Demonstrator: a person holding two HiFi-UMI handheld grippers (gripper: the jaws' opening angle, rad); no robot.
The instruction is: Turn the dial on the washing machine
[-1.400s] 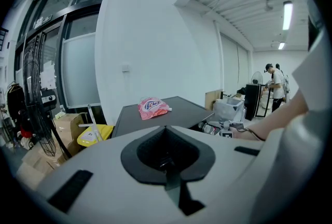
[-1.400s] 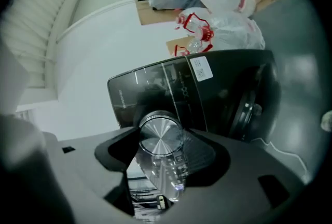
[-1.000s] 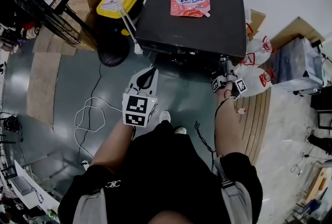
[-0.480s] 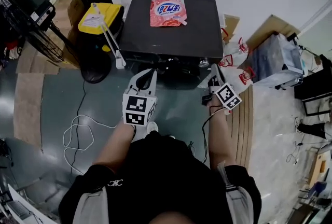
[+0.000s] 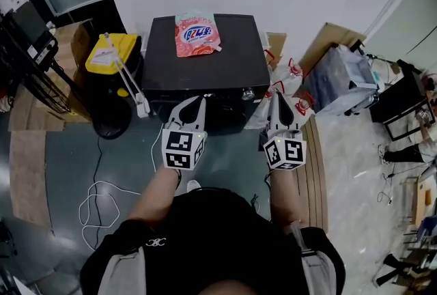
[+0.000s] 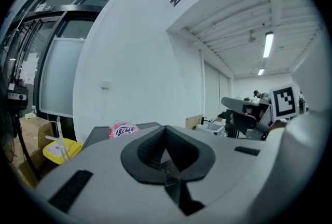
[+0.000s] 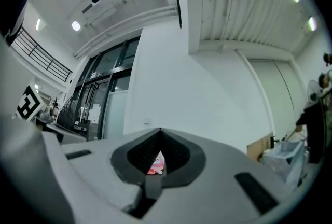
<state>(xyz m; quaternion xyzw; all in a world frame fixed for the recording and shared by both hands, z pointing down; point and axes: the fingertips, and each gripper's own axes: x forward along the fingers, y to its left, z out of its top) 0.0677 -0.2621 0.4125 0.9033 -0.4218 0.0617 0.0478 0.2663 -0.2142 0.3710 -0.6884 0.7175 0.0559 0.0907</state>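
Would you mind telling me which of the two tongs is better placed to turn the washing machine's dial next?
Right. The right tongs, shut and empty, point at the washing machine's front right corner, just beside the dial; the left tongs sit further toward the middle.

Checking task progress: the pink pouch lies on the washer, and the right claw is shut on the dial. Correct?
Not quite. The right claw is shut, but on nothing: the head view shows it beside the dial, apart from it, and the right gripper view shows nothing clamped. The pink pouch does lie on the washer.
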